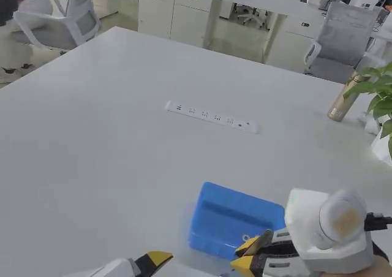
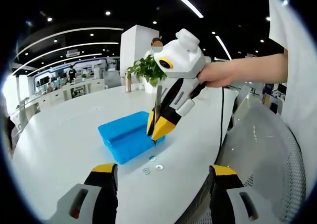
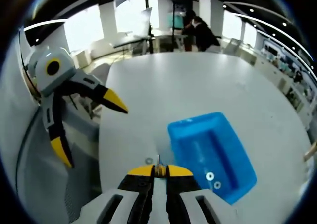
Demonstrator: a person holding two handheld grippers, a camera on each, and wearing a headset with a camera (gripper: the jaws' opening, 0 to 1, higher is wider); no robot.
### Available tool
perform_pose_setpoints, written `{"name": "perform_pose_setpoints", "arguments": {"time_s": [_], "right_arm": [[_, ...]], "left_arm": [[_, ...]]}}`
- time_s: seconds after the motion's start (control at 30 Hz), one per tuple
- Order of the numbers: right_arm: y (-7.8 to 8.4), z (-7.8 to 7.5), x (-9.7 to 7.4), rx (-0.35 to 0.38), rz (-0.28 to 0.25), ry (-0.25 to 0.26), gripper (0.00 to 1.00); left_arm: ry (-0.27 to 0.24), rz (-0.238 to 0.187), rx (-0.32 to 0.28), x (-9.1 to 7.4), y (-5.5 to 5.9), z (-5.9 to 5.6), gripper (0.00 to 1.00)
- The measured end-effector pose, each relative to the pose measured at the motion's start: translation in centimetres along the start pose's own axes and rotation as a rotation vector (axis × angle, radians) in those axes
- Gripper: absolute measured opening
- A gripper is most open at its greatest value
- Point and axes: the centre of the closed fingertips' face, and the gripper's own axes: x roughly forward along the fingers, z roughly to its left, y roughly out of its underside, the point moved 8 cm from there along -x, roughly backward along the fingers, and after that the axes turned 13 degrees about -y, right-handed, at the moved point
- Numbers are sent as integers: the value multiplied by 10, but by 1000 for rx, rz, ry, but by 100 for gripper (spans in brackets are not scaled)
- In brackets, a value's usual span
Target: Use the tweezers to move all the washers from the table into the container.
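Head view shows a big white table (image 1: 122, 166) that takes up most of the frame, with a gray office chair (image 1: 61, 19) at the upper left. A blue container (image 1: 236, 219) sits on the table at the bottom, a bit right of the middle. The right gripper (image 1: 257, 252) is at the lower right, just beside the container. In the left gripper view it hangs in the middle of the frame, over the near corner of the container, and its fingers are pressed together on the tweezers (image 2: 157, 112). The tweezers point down at the table, with their tip just above it. The left gripper (image 2: 162, 170) has its fingers wide apart at the bottom of that view and holds nothing. A white power strip (image 1: 211, 116) lies flat in the middle of the head view, and a gold bottle (image 1: 340, 100) stands at the right. Three washers (image 2: 146, 171) lie close together on the table, just below the tweezers' tip and next to the container. In the right gripper view, two more washers (image 3: 210, 176) lie inside the container, at the lower right.
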Motion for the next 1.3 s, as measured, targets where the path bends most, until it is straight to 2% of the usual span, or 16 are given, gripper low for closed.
{"name": "perform_pose_setpoints", "arguments": {"time_s": [0.17, 0.3, 0.53, 0.93, 1.3], "right_arm": [[4, -1, 7, -21, 8, -19, 5], [7, 0, 10, -71, 56, -19, 5], [12, 2, 21, -115, 71, -47, 5], [19, -4, 29, -119, 88, -41, 5], [18, -7, 33, -116, 83, -42, 6]], "left_arm": [[0, 1, 1, 0, 0, 0, 76], [-1, 0, 0, 0, 0, 0, 76], [-1, 2, -2, 0, 0, 0, 76], [0, 5, 0, 1, 0, 0, 76], [2, 10, 2, 1, 1, 0, 75]]}}
